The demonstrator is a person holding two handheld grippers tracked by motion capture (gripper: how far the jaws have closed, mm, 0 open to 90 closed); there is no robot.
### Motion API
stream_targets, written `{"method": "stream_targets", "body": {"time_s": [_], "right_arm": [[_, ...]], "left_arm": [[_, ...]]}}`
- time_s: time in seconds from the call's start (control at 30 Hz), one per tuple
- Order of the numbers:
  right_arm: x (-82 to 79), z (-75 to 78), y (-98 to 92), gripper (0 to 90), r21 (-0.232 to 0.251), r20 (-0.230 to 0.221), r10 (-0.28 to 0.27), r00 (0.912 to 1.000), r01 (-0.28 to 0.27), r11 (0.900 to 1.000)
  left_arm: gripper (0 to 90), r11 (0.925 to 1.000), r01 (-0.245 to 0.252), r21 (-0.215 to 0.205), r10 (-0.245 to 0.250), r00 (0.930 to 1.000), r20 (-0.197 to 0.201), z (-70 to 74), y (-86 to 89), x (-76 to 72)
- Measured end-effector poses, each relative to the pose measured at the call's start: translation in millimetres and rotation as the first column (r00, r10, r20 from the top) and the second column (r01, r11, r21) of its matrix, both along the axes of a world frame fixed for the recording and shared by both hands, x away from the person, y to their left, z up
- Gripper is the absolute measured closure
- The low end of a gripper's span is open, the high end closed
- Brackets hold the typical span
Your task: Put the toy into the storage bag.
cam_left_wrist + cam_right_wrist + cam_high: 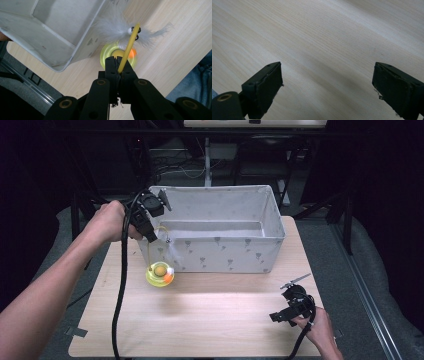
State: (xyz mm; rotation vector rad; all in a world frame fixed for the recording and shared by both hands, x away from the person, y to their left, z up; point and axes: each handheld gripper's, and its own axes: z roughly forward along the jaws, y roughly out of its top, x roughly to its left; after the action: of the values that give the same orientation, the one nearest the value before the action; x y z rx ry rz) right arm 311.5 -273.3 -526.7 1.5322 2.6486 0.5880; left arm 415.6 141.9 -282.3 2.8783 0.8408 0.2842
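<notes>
The left gripper (pixel 150 222) is held up in the person's left hand (pixel 107 221), forearm stretched forward, its jaws pointing down and pressed together, with a thin yellow stem (pixel 127 50) pinched between them. The right gripper (pixel 290 307) sits low in the right hand (pixel 317 327), jaws spread wide apart with nothing between them.

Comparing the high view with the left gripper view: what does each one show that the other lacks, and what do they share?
High view alone: the right gripper, jaws open, low over the table, and both forearms. Left gripper view alone: the left gripper pinching a yellow stem, with white feathers at its far end. Both: the grey fabric bin and the round yellow-green toy beside its corner.
</notes>
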Motion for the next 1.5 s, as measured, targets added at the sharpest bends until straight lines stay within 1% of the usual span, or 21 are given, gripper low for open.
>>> {"method": "stream_targets", "body": {"time_s": [0.03, 0.13, 0.17, 0.2, 0.23, 0.43, 0.47, 0.5, 0.53, 0.63, 0.77, 0.8, 0.97, 1.13, 1.17, 1.3, 1.5], "right_arm": [[0.0, 0.0, 0.0, 8.9, 0.000, 0.000, 0.000, 1.0000, 0.000, 1.000], [0.0, -0.3, 0.1, 9.0, 0.001, 0.000, -0.002, 1.0000, 0.002, 1.000], [0.1, -0.5, 0.0, 9.0, -0.011, 0.005, -0.001, 1.0000, 0.001, 1.000], [0.1, -0.5, 0.0, 9.0, -0.011, 0.005, -0.001, 1.0000, 0.001, 1.000], [-0.1, -0.4, 0.2, 8.9, 0.001, 0.001, -0.004, 1.0000, 0.004, 1.000], [0.1, -0.2, 0.0, 8.9, 0.000, 0.000, 0.000, 1.0000, 0.000, 1.000], [0.0, -0.4, 0.3, 8.9, 0.001, 0.002, -0.003, 1.0000, 0.003, 1.000], [0.0, -0.5, 0.2, 8.9, -0.014, 0.005, -0.002, 1.0000, 0.002, 1.000], [-0.1, -0.4, 0.5, 8.9, -0.001, 0.001, -0.002, 1.0000, 0.002, 1.000], [0.0, -0.3, 0.5, 8.9, 0.000, -0.002, 0.000, 1.0000, 0.000, 1.000], [-0.2, -1.3, 1.0, 8.9, 0.017, 0.006, -0.009, 0.9999, 0.009, 1.000], [-0.1, -0.6, 0.2, 8.9, -0.010, 0.006, -0.004, 1.0000, 0.004, 1.000], [0.1, -1.3, -0.1, 9.0, -0.008, 0.009, -0.003, 1.0000, 0.003, 1.000], [0.3, -1.0, -0.5, 8.9, -0.008, 0.007, 0.001, 1.0000, -0.001, 1.000], [0.2, -1.0, -0.3, 8.9, 0.003, 0.004, -0.001, 1.0000, 0.001, 1.000], [0.3, -1.2, -0.4, 8.9, -0.008, 0.008, -0.001, 1.0000, 0.001, 1.000], [0.3, -0.8, -0.9, 8.9, -0.008, 0.003, -0.002, 1.0000, 0.002, 1.000]], "left_arm": [[87.7, 1.0000, 0.001, 0.006, -0.001, 1.0000, -0.002, 1.5, 0.4, -0.1], [87.7, 1.0000, 0.001, 0.002, -0.001, 1.0000, 0.002, 5.0, 1.8, 0.0], [87.7, 1.0000, -0.003, 0.000, 0.003, 1.0000, 0.002, 6.1, 2.2, -0.2], [87.7, 1.0000, 0.000, -0.003, 0.000, 1.0000, 0.003, 7.2, 2.7, 0.1], [87.7, 1.0000, -0.006, -0.007, 0.006, 1.0000, 0.008, 9.5, 3.6, -0.1], [87.7, 0.9998, -0.015, -0.012, 0.015, 0.9997, 0.020, 22.2, 6.8, -0.2], [87.7, 0.9998, -0.017, -0.010, 0.017, 0.9996, 0.025, 24.6, 7.2, -0.4], [87.7, 0.9999, -0.013, -0.007, 0.013, 0.9996, 0.024, 26.5, 7.7, -0.2], [87.8, 0.9998, -0.016, -0.007, 0.016, 0.9996, 0.024, 27.8, 7.9, -0.4], [87.8, 0.9998, -0.022, 0.003, 0.021, 0.9995, 0.025, 35.1, 9.5, -0.1], [87.7, 0.9996, -0.028, 0.009, 0.027, 0.9992, 0.028, 39.0, 10.7, 1.1], [87.7, 0.9995, -0.028, 0.013, 0.027, 0.9992, 0.028, 40.4, 11.0, 1.3], [87.7, 0.9992, -0.035, 0.019, 0.034, 0.9989, 0.032, 46.3, 12.9, 3.2], [87.7, 0.9990, -0.044, 0.011, 0.044, 0.9986, 0.029, 51.5, 14.8, 4.8], [87.7, 0.9988, -0.047, 0.008, 0.047, 0.9984, 0.030, 53.1, 15.8, 5.0], [87.7, 0.9986, -0.051, 0.015, 0.050, 0.9982, 0.032, 56.1, 16.9, 5.0], [87.7, 0.9983, -0.056, 0.014, 0.055, 0.9972, 0.051, 64.8, 18.3, 5.7]]}}
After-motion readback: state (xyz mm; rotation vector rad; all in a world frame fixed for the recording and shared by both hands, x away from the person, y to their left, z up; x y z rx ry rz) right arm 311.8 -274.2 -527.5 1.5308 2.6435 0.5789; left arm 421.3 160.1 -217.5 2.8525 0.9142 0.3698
